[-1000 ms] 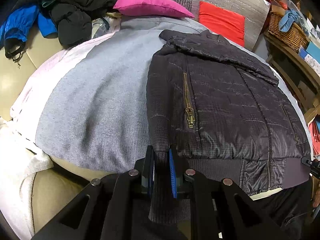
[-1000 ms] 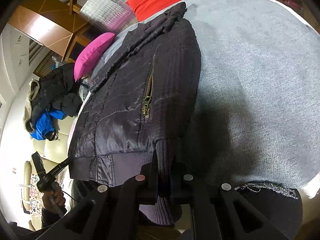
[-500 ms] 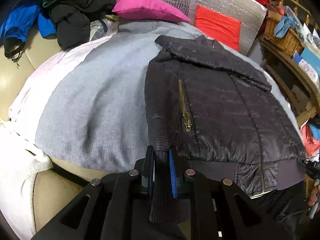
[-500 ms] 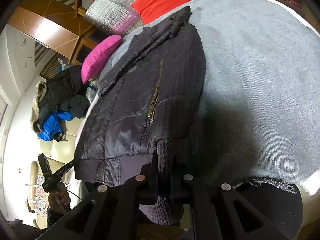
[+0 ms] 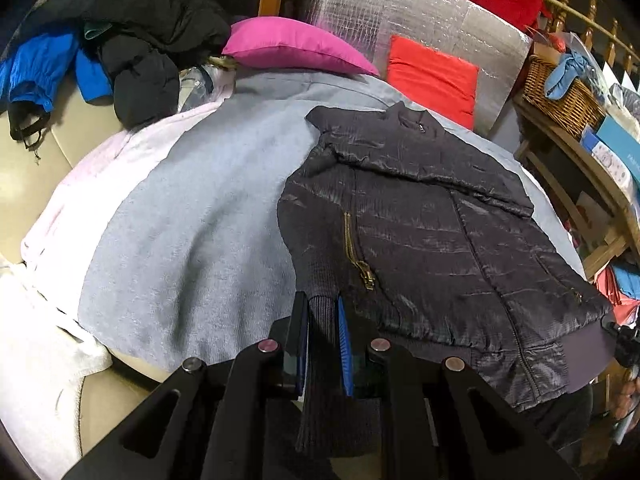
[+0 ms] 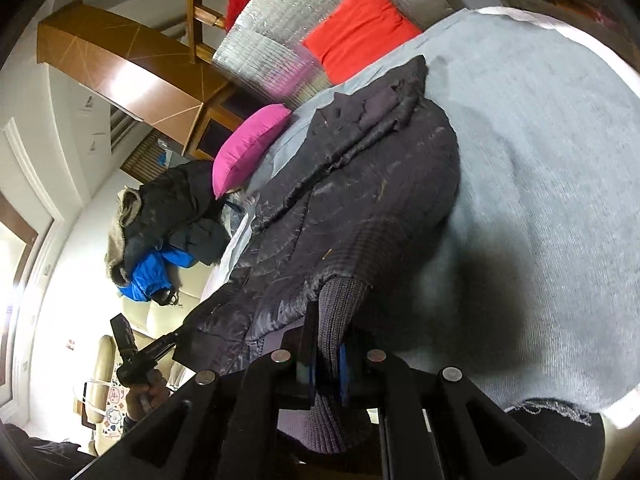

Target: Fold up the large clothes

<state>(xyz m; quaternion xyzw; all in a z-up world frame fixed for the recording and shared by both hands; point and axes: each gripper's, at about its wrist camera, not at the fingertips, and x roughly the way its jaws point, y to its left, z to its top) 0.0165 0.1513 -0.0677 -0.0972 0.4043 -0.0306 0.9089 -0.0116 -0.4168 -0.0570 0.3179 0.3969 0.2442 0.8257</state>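
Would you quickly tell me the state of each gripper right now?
Left gripper: shut on the jacket's ribbed knit cuff.
Right gripper: shut on the jacket's other ribbed knit cuff.

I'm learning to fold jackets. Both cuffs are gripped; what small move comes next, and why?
Probably carry both cuffs toward the collar. The left gripper and right gripper are each shut on a cuff, and the jacket lies flat on the grey cloth.

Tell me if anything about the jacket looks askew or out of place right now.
Mostly tidy: the dark jacket lies flat on the grey blanket. Only the far sleeve lies diagonally across its chest, slightly rumpled.
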